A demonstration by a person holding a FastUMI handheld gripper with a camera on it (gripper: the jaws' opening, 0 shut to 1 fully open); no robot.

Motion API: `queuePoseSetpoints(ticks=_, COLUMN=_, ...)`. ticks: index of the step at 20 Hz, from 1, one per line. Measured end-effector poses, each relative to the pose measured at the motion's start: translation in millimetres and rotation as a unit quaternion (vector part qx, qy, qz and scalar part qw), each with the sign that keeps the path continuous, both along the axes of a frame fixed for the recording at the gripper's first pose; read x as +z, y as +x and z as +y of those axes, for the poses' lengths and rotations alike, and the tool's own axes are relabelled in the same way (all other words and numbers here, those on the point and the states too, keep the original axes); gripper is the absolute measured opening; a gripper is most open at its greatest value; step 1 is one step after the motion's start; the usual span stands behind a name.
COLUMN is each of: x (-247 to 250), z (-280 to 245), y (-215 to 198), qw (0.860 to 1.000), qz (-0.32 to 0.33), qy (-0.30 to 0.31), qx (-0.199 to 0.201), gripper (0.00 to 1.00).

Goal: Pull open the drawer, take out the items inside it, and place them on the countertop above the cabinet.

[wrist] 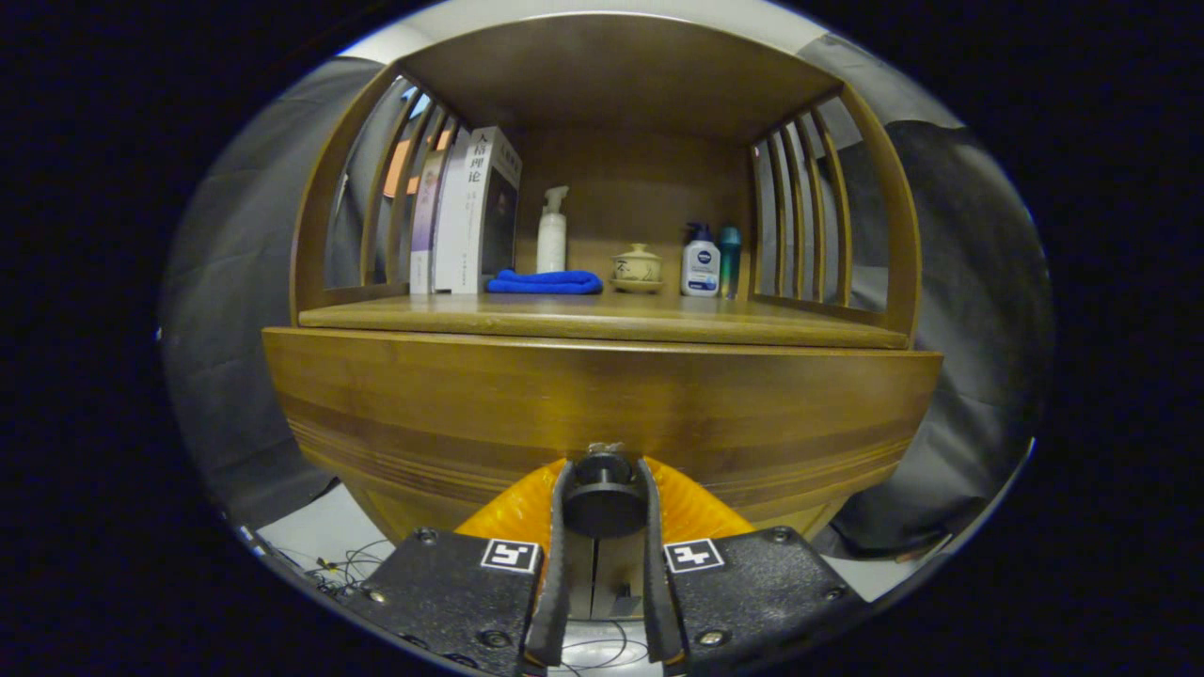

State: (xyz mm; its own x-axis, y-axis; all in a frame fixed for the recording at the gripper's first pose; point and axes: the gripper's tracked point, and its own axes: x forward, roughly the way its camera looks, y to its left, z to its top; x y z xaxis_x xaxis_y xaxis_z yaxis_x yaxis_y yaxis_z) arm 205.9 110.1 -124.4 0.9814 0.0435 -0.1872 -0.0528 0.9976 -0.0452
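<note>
The hand-held gripper [603, 484] has its two fingers drawn in around the round dark knob [603, 496] at the middle of the brown wooden drawer front [602, 404], one finger on each side and both looking pressed against it. That hold makes sense: the knob is the only purchase on the smooth front, and pinching it squarely from the sides lets a straight backward pull slide the drawer out without slipping off. The drawer appears closed, its front flush with the cabinet, so whatever lies inside is hidden and cannot be told. Above it, the wooden countertop [658, 324] has a bare front strip, which I judge the natural landing place, since the back is already taken: upright books [466, 214] against the slatted left side, a folded blue cloth [546, 281] before a white pump bottle [551, 231], a small lidded ceramic pot [637, 267], and a white bottle with a blue label [701, 264] beside a teal bottle [730, 256].
</note>
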Motion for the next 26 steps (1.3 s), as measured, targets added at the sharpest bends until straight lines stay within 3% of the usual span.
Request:
queuePoseSetpoints(ticks=10, x=-4.8, z=-2.3, y=-65.8, qw=1.000, qz=0.002, qy=0.006, qx=0.008, gripper=0.35)
queuePoseSetpoints(ticks=26, x=-16.8, z=-4.9, y=-114.3, qw=1.000, qz=-0.001, qy=0.002, qx=0.009, gripper=0.35)
